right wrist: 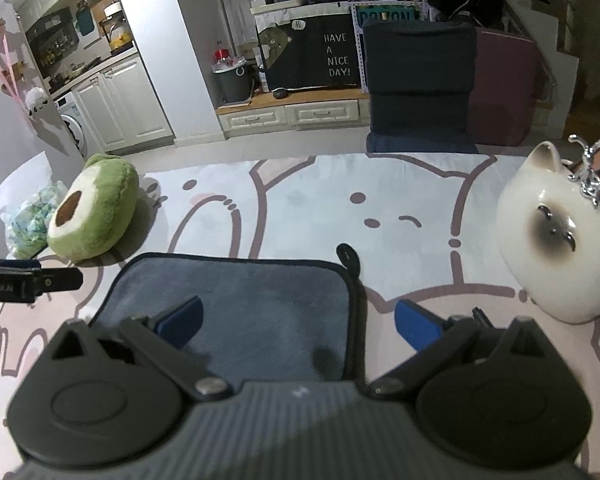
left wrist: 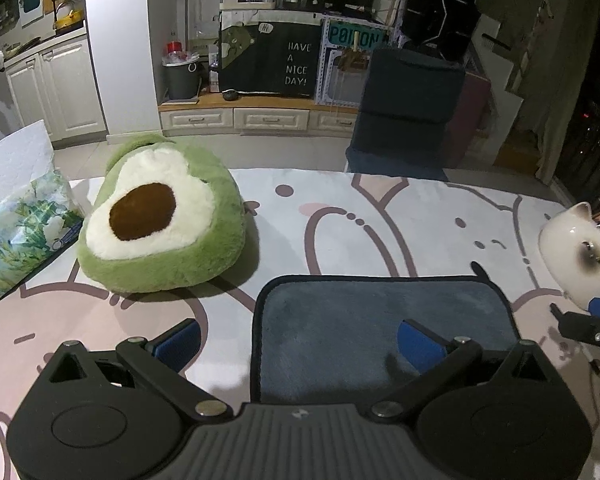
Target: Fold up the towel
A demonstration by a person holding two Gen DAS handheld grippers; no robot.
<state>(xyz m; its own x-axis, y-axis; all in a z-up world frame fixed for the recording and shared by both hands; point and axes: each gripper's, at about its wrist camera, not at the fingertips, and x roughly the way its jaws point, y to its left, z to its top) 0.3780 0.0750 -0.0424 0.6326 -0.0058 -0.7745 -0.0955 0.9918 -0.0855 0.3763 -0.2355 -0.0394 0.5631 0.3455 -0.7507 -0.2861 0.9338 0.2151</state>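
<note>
Lying flat on the table's near edge: towel [left wrist: 380,328], long axis side to side. Left gripper [left wrist: 300,344] straddles its left edge, right gripper [right wrist: 298,320] its right edge; both wide open, empty, equally near.

Beyond the towel [left wrist: 384,328] the tablecloth [left wrist: 400,216] lies bare to the far edge, an open lane between the two side obstacles; on the left the avocado plush [left wrist: 160,220] sits near the towel's far left corner, a tissue pack [left wrist: 24,228] beside it; on the right the cat figurine [right wrist: 556,232] stands close to the towel's loop [right wrist: 348,256]; a chair [right wrist: 420,84] blocks the far side.
</note>
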